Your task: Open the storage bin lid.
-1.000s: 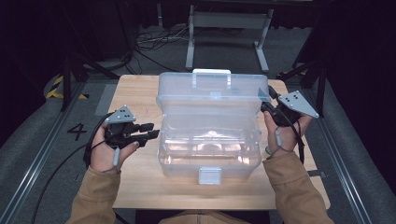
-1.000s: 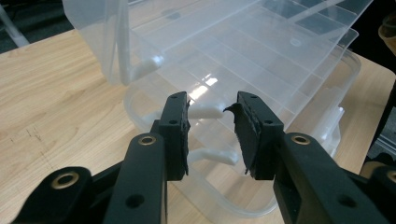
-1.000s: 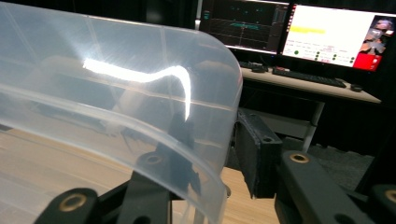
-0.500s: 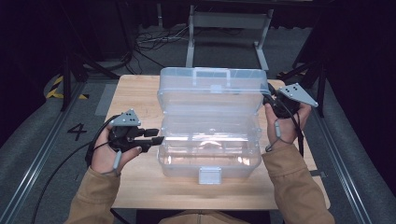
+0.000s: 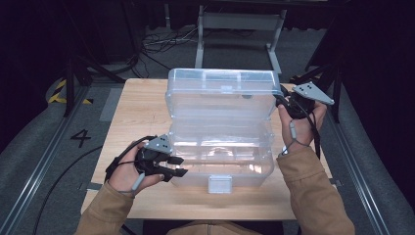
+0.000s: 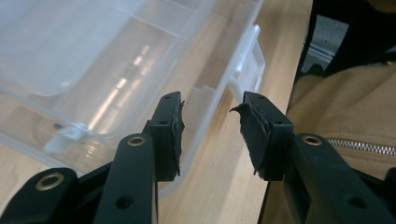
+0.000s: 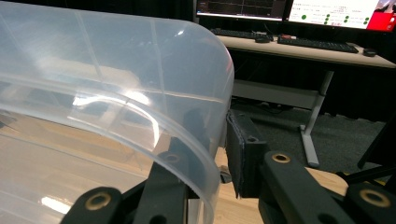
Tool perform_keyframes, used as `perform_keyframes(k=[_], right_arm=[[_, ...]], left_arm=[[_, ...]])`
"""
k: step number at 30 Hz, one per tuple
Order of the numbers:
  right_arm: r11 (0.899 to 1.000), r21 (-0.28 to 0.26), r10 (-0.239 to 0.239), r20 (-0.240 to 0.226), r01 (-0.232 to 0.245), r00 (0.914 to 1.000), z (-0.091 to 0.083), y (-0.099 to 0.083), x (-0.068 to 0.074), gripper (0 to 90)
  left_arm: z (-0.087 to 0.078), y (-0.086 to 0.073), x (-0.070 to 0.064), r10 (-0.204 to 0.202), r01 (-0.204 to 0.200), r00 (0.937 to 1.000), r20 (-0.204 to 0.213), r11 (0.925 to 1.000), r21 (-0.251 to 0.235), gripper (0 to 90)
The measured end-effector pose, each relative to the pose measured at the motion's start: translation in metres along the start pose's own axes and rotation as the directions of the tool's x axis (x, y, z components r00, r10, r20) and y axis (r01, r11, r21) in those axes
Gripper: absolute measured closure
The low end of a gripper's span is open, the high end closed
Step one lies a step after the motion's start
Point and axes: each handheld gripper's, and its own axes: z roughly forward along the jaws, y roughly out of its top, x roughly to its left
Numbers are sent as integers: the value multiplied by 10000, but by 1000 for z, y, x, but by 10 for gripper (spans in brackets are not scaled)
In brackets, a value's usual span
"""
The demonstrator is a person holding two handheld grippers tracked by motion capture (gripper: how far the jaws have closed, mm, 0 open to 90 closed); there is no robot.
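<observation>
A clear plastic box (image 5: 220, 156) stands open in the middle of the wooden table (image 5: 137, 107), its white latch (image 5: 219, 183) facing me. Its lid (image 5: 220, 95) is raised at the back. My right gripper (image 5: 281, 100) is shut on the lid's right edge. In the right gripper view, the lid (image 7: 116, 84) curves down between my right gripper's (image 7: 219, 140) jaws. My left gripper (image 5: 178, 166) is open at the box's front left corner. In the left gripper view, that gripper (image 6: 210, 116) straddles the front wall of the box (image 6: 93, 60), one jaw above the inside, the other above the table.
A metal stand (image 5: 240, 22) and loose cables (image 5: 161, 44) lie on the floor beyond the table. Rails run along both sides of the table. A desk with a keyboard (image 7: 308, 44) and monitors stands further off. Bare wood shows to the left of the box.
My left gripper has moved towards me and to the right, up to the box's front left corner. The lid has tipped a little forward with my right gripper on it.
</observation>
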Motion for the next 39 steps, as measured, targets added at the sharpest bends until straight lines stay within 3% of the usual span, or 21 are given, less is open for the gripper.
perform_keyframes(k=[11, 19, 25, 28, 39], right_arm=[[10000, 80, 53, -117, -52, 9999, 3, 2, -2, 770], [9999, -36, 132, -121, -132, 9998, 5, 2, -2, 767], [9998, -19, 179, -142, -179, 9997, 7, 2, -3, 767], [9998, -15, 202, -156, -203, 9997, 7, 2, -3, 767], [9998, 22, 213, -140, -213, 9997, 9, 3, -4, 768]], left_arm=[[30, -6, 4, -147, 96, 9989, 439, 9934, 1144, 594], [41, -10, 10, -277, 210, 9987, 423, 9882, 1518, 611], [46, -14, 13, -192, 188, 9998, 0, 9779, 2084, 670], [46, -16, 16, -276, 255, 9996, 84, 9819, 1874, 738], [51, -19, 19, -107, 48, 9994, 342, 9861, 1660, 749]])
